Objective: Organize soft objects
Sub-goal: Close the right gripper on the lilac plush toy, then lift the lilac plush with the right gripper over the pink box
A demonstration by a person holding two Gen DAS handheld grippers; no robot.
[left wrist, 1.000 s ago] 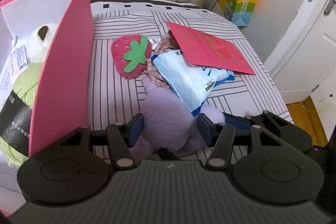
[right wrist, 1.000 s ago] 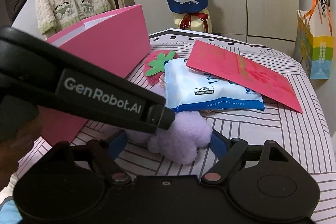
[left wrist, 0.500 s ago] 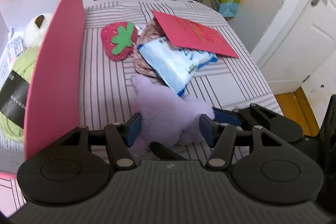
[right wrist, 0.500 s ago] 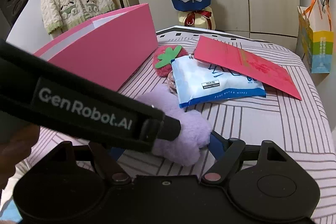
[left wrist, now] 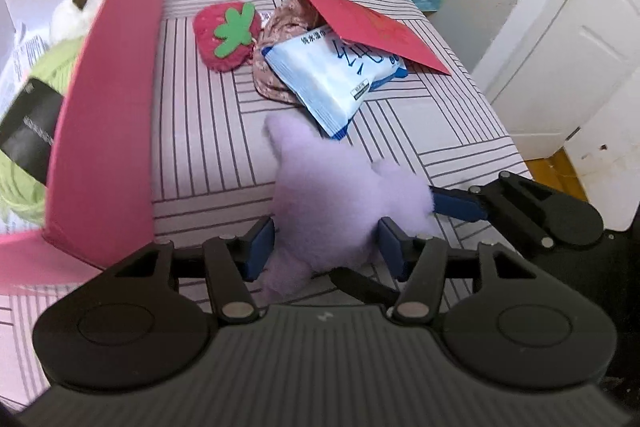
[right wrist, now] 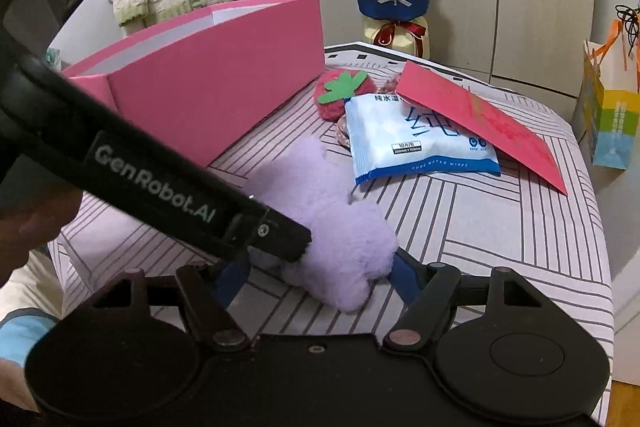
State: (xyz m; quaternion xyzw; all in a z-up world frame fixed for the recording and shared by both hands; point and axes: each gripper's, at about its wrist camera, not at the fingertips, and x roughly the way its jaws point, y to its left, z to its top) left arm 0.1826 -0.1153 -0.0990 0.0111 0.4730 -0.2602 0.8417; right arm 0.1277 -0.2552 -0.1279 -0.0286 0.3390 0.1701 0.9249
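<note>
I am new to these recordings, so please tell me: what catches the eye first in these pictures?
First, the purple plush toy, lying on the striped bedcover with both grippers around it. At the left stands the pink box, open, with green yarn inside. Behind the toy, a wipes pack lies partly under a red envelope.

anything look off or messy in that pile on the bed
Yes: the red card sits tilted, one edge propped on the wipes pack, which itself lies over a crumpled floral cloth beside the strawberry plush.
</note>
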